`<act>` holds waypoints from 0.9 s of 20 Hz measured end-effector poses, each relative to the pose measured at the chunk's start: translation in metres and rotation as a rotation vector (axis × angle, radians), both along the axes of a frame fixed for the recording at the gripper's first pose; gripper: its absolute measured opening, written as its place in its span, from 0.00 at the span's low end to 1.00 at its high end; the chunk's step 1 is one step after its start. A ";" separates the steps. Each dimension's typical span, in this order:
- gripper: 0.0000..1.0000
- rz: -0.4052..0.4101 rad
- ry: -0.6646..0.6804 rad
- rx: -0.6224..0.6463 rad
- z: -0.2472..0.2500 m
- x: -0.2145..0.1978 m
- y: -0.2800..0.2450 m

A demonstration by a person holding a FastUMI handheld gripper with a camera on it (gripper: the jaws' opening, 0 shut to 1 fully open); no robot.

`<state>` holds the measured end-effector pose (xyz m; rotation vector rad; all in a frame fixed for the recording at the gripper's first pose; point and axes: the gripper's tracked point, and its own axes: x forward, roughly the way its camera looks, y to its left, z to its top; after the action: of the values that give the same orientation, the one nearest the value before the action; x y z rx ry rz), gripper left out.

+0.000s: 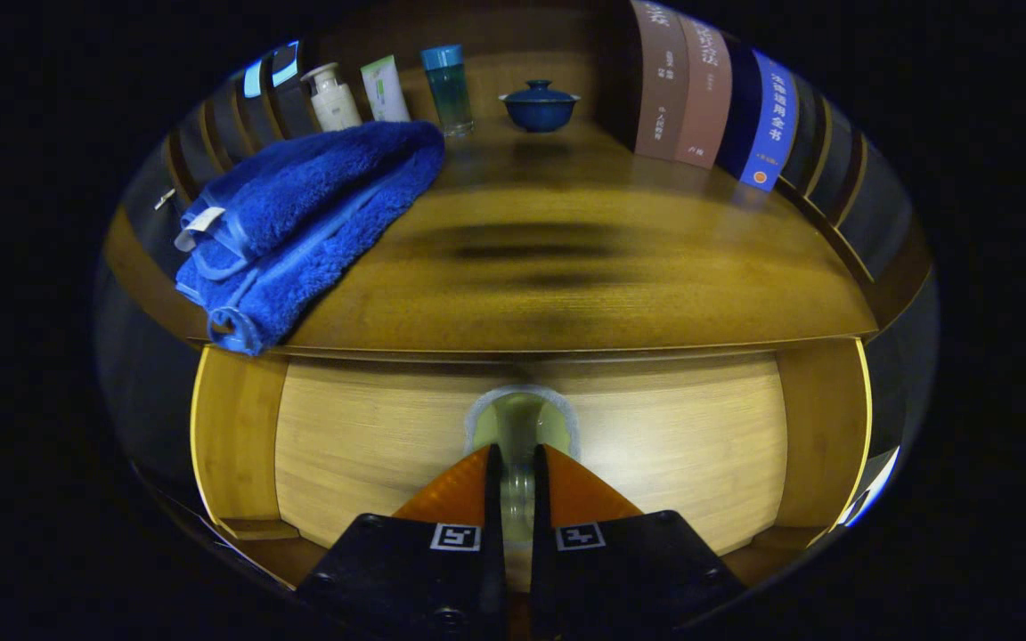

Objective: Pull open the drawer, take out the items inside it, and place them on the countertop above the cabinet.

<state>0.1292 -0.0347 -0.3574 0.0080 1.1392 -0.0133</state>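
Observation:
The pale wooden drawer front [370,436] sits just under the countertop [566,294] of the cabinet. A round translucent knob [520,418] stands out from the middle of the drawer front. My gripper [517,451] is right at it, the two fingers drawn close together with the knob's stem pinched in the narrow gap between them. The inside of the drawer is hidden.
A folded blue towel [299,223] lies on the countertop's left part, overhanging its front edge. Behind it stand a white pump bottle [333,96], a white tube [385,87] and a teal bottle [448,87]. A blue lidded bowl [539,105] and several upright books [700,89] stand further right.

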 end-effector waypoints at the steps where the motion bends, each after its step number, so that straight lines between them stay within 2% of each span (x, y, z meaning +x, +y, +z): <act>1: 0.15 0.004 -0.018 0.003 0.008 -0.005 0.000; 5: 0.15 0.023 -0.143 0.021 0.056 -0.029 0.001; 9: 0.15 0.016 -0.295 0.043 0.116 -0.032 0.003; 12: 0.15 0.017 -0.391 0.051 0.154 -0.012 0.005; 18: 0.15 -0.004 -0.429 0.061 0.164 0.052 0.000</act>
<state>0.1817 -0.0350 -0.1936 0.0643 0.7107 0.0192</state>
